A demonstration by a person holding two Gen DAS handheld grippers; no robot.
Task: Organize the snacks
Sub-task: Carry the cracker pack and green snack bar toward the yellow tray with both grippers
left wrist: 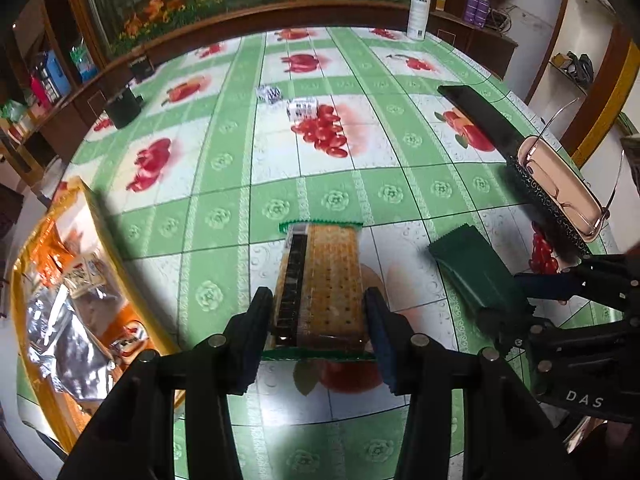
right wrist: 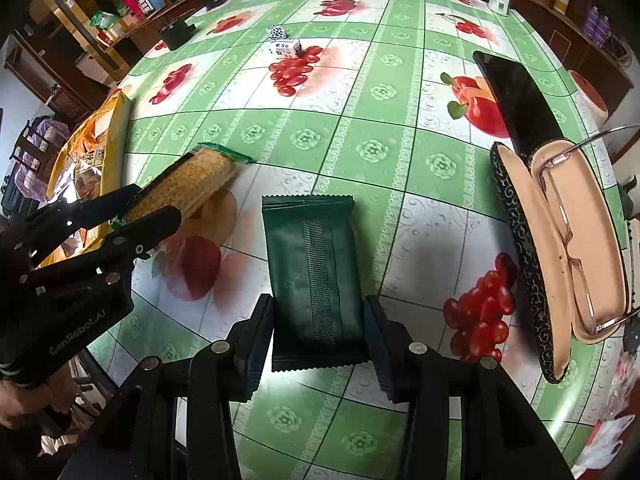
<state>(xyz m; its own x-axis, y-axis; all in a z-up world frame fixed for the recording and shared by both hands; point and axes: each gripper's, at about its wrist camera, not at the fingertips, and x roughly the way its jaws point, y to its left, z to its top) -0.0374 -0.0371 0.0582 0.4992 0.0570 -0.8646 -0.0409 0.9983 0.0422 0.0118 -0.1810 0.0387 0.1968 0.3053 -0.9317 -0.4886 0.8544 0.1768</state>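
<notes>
A clear pack of tan crackers [left wrist: 320, 284] with green sealed ends sits lengthwise between the pads of my left gripper [left wrist: 318, 300], which is shut on its long sides. The right wrist view shows this cracker pack [right wrist: 192, 184] tilted and held off the tablecloth by the left gripper [right wrist: 148, 208]. My right gripper [right wrist: 318, 308] is shut on the near half of a dark green snack packet [right wrist: 312, 256], whose far end rests on or close to the table. From the left wrist camera, the green packet [left wrist: 468, 268] and right gripper [left wrist: 516, 300] lie to the right.
An open orange snack bag [left wrist: 60, 280] with foil packets lies at the table's left edge. An open glasses case [right wrist: 568, 248] with glasses and a black phone [right wrist: 516, 100] lie on the right. Two small wrapped sweets [right wrist: 285, 49], a white bottle [left wrist: 419, 12] and a black box [left wrist: 122, 106] stand farther back.
</notes>
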